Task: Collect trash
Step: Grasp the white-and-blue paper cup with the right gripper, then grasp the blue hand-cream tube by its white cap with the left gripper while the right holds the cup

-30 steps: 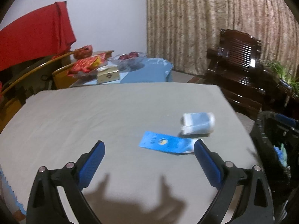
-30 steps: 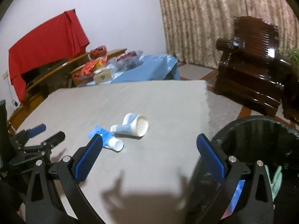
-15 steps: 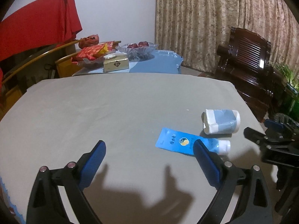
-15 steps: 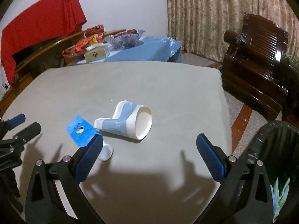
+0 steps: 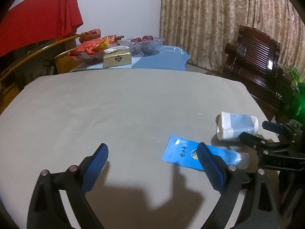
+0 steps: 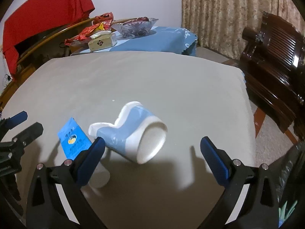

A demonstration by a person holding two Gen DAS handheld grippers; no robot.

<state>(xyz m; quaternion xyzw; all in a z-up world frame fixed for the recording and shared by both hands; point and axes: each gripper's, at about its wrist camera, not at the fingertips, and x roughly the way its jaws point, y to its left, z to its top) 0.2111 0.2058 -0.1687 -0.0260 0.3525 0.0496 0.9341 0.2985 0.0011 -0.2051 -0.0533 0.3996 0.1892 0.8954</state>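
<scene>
- Tube (image 5: 192,153), blue and flat, with a white cap: lies on the grey table cover (image 5: 118,103) at about 1 o'clock from the left gripper (image 5: 152,157). Its long axis runs from 10 o'clock (flat crimped end) to 4 o'clock (cap) in the left wrist view. The right-hand finger of this gripper overlaps the tube's middle in that view; contact cannot be confirmed.
- Left gripper: jaws spread wide, nothing between them.
- Crushed cup (image 6: 133,133), blue and white: lies on its side just beside the tube, and the two appear to touch or nearly touch near the tube's cap end. It sits at 12 o'clock from the right gripper (image 6: 152,149), close in, between the two finger lines. Its long axis points from 10 o'clock (flattened base) to 4 o'clock (open mouth, facing the right wrist camera).
- Right gripper: jaws spread wide, empty. Judgement: it is the nearer tool for the cup and is close to straddling it across the body.
- Bin (image 6: 289,194), dark: only its rim and liner show at 4 o'clock in the right wrist view, off the table's right edge. Judgement: either item must travel that way for disposal.
</scene>
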